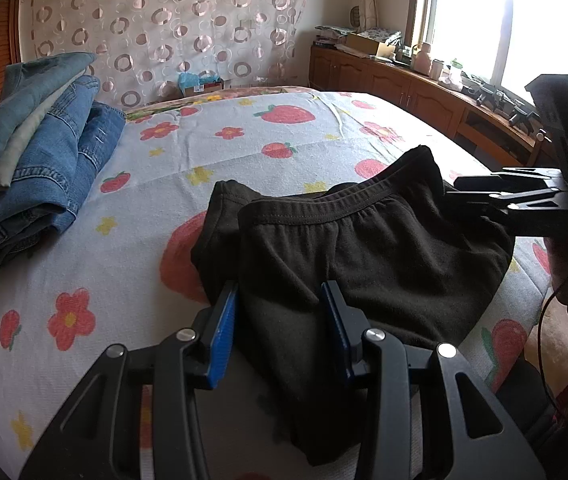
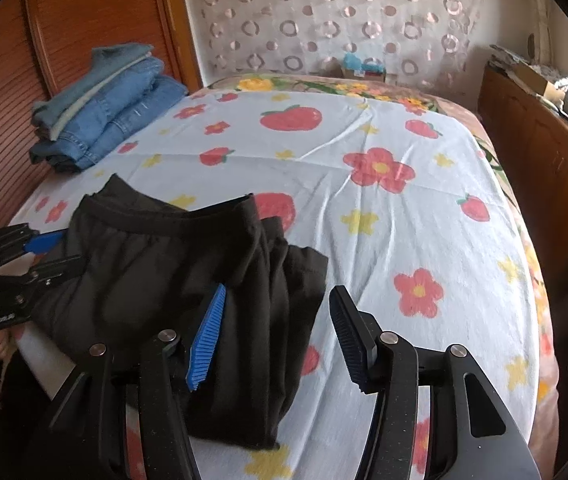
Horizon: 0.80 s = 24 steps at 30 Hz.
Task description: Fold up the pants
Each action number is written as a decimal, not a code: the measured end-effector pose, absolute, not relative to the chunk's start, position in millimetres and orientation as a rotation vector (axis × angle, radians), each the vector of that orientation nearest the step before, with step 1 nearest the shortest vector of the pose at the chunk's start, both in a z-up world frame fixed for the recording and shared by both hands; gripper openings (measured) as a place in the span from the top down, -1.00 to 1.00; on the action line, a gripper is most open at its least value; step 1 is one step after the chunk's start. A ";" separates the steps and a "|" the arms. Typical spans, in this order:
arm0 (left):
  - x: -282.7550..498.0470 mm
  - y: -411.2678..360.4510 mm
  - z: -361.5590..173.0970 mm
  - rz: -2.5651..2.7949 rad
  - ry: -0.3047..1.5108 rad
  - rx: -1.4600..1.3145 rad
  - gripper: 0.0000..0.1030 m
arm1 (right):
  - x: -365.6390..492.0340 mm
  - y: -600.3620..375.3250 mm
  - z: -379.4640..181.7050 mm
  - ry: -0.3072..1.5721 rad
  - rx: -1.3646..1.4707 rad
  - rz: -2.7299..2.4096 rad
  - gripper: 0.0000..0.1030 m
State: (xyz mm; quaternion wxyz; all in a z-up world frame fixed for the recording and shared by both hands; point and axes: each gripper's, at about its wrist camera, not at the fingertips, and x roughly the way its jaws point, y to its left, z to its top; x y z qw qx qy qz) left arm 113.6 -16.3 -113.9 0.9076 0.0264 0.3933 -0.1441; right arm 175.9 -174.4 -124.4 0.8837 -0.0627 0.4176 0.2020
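Observation:
Black pants (image 1: pixel 384 260) lie folded on the strawberry-print sheet (image 1: pixel 123 260), waistband toward the far side. My left gripper (image 1: pixel 279 286) stands partly open low over their near left part, and dark fabric fills the gap between its blue pads. In the right wrist view the pants (image 2: pixel 155 264) sit at the lower left. My right gripper (image 2: pixel 279 292) is open above their right edge: its left finger is over the cloth, its right finger over bare sheet. Each gripper shows in the other's view: the right gripper (image 1: pixel 454 190) by the waistband's right end, the left gripper (image 2: pixel 69 248) at the pants' left edge.
A stack of folded jeans (image 1: pixel 43 152) (image 2: pixel 111 112) sits at the far left of the bed by the wooden headboard (image 2: pixel 83 12). A wooden cabinet (image 1: pixel 404 88) (image 2: pixel 544 152) with clutter runs along the right under a window. The sheet (image 2: pixel 364 220) stretches right of the pants.

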 end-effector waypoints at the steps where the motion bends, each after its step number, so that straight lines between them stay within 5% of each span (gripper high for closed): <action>1: 113.5 -16.3 -113.9 -0.297 0.812 0.055 0.22 | 177.4 -174.1 -124.9 0.871 -0.132 0.418 -0.06; 24: 134.1 3.5 -87.3 -0.289 0.813 -0.011 0.21 | 184.4 -168.3 -133.7 0.857 -0.164 0.419 -0.14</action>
